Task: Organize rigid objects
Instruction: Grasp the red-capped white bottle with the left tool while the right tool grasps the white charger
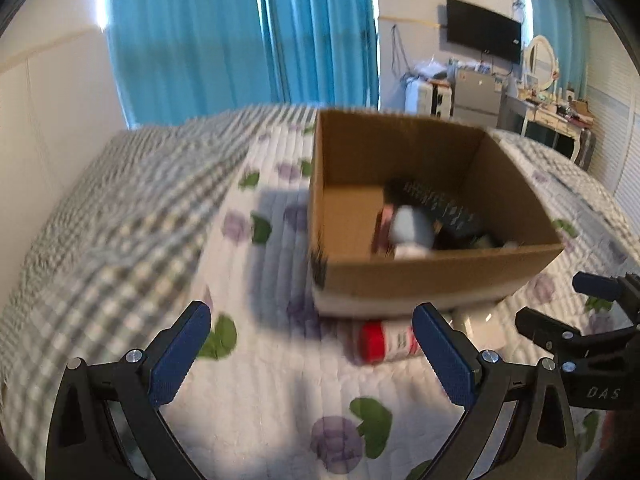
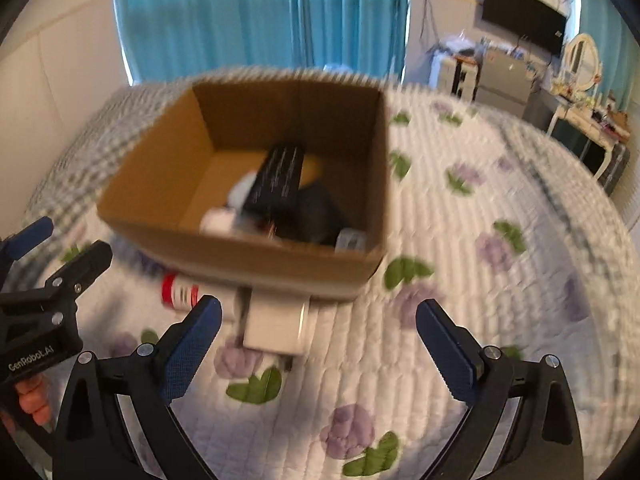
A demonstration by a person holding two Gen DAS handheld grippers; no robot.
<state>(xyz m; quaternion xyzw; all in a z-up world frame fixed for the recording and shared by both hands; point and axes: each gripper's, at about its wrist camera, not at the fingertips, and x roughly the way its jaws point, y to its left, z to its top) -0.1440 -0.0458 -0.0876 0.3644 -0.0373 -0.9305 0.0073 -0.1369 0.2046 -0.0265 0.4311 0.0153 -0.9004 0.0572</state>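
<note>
Open brown cardboard box [image 2: 256,184] set on the quilted floral bed [image 2: 460,280] (items blurred inside), red-capped white bottle [image 1: 386,341] and white rectangular box [image 2: 280,326] laid against its near side, left tool [image 1: 312,354] and right tool [image 2: 320,344] both spread wide, nothing gripped.

Cardboard box [image 2: 248,248] stood on the bed [image 2: 460,320], several items inside it, among them a long flat box [image 2: 280,176] lying over the others. A bottle [image 2: 178,292] lay on the bed against the box's near wall; a small carton [image 2: 276,324] lay just right of it. Curtains [image 2: 256,12] hung behind the bed; a television [image 2: 520,12] hung on the wall to the right.
</note>
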